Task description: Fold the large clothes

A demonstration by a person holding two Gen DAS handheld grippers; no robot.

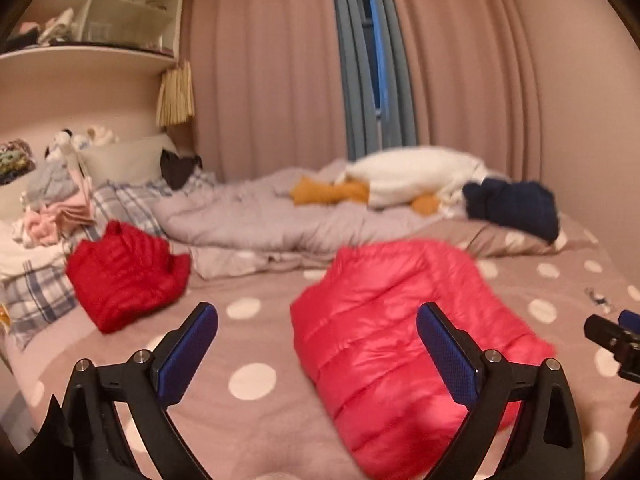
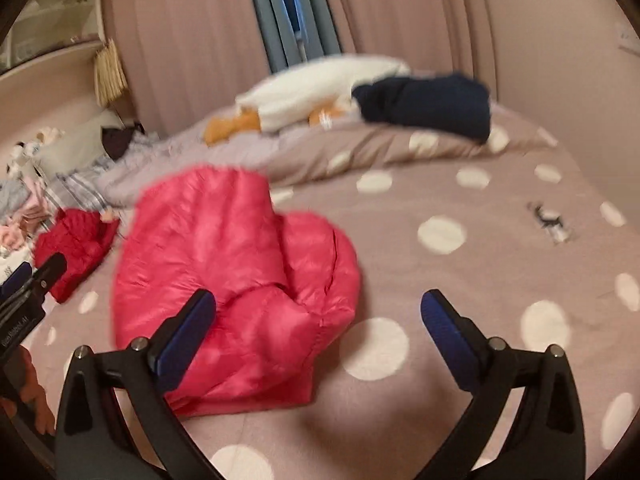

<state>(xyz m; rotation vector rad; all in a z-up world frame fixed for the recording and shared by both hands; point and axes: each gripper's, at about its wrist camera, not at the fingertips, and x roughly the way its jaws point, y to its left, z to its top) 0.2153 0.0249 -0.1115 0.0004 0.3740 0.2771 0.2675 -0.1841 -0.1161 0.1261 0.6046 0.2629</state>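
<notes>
We hold both grippers low over the bed [image 1: 256, 432], each tilted forward and somewhat downward, side by side.

Our left gripper [image 1: 318, 350] has its jaws spread wide, with nothing between the blue pads [image 1: 188, 354]. The pink puffer jacket [image 1: 400, 340] lies folded on the dotted bedspread, ahead of the jaws and toward the right finger; that finger's pad overlaps the jacket's right part in the left wrist view, but we cannot tell whether it touches the fabric. The left finger stands clear of the jacket, over bare bedspread.

Our right gripper [image 2: 318, 334] also has its jaws spread wide and empty. In the right wrist view the same pink puffer jacket [image 2: 232, 280] lies ahead and toward the left finger, whose pad overlaps the jacket's near edge; contact cannot be told through the blur. The right finger hangs over the bedspread, well apart from the jacket.

Each gripper shows at the edge of the other's view: the right one [image 1: 612, 338] at the far right, the left one [image 2: 28, 292] at the far left.

A red jacket [image 1: 124, 276] lies beyond the left finger of the left gripper, apart from the pink one.
</notes>
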